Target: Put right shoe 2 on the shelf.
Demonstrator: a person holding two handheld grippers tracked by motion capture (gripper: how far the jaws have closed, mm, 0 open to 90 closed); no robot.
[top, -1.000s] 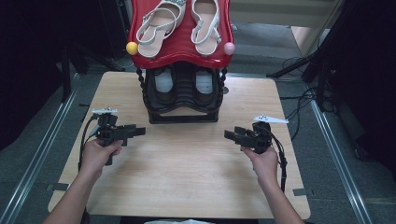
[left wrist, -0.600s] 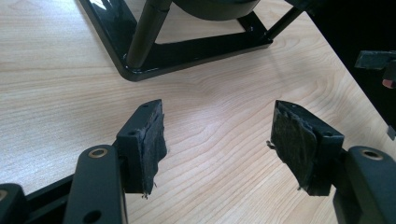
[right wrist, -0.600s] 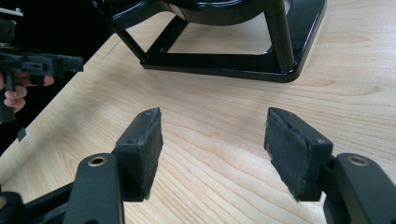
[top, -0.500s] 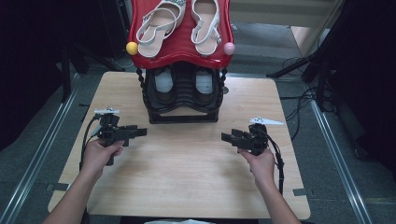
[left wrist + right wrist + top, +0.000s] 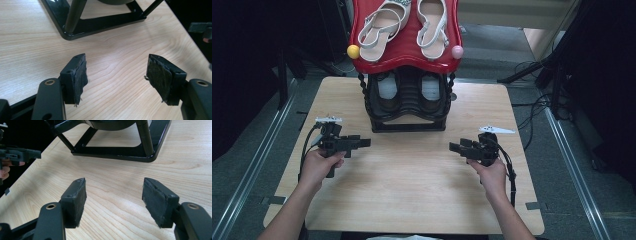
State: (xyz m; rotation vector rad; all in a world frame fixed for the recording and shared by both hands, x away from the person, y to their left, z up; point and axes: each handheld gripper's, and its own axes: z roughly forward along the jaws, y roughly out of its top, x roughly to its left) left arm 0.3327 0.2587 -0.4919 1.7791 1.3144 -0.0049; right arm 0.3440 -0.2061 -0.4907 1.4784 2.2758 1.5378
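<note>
Wooden and pale, the table (image 5: 412, 200) carries a black shoe rack (image 5: 408, 107) at its far middle, with a red top shelf (image 5: 407, 57) holding two white sandals (image 5: 382, 22) side by side. On the lower tier sit two dark shoes (image 5: 387, 90) with pale insoles (their make is hard to tell in the shadow). A yellow ball (image 5: 353, 51) caps the shelf's left corner and a pink ball (image 5: 457, 51) its right.

Left of the rack's base and a little nearer than it, the left hand-held gripper (image 5: 362, 142) is held above the table, pointing right towards the middle. Seen along its own jaws, the left hand-held gripper (image 5: 116, 77) stands wide apart with nothing between the worn pads (image 5: 80, 80), only bare wood below and the rack's black base frame (image 5: 100, 23) beyond.

At the right, well apart from the other, the right hand-held gripper (image 5: 455, 147) points left. Its own view shows the right hand-held gripper (image 5: 113, 195) spread wide too and holding nothing, the rack's foot (image 5: 117, 151) farther off.
</note>
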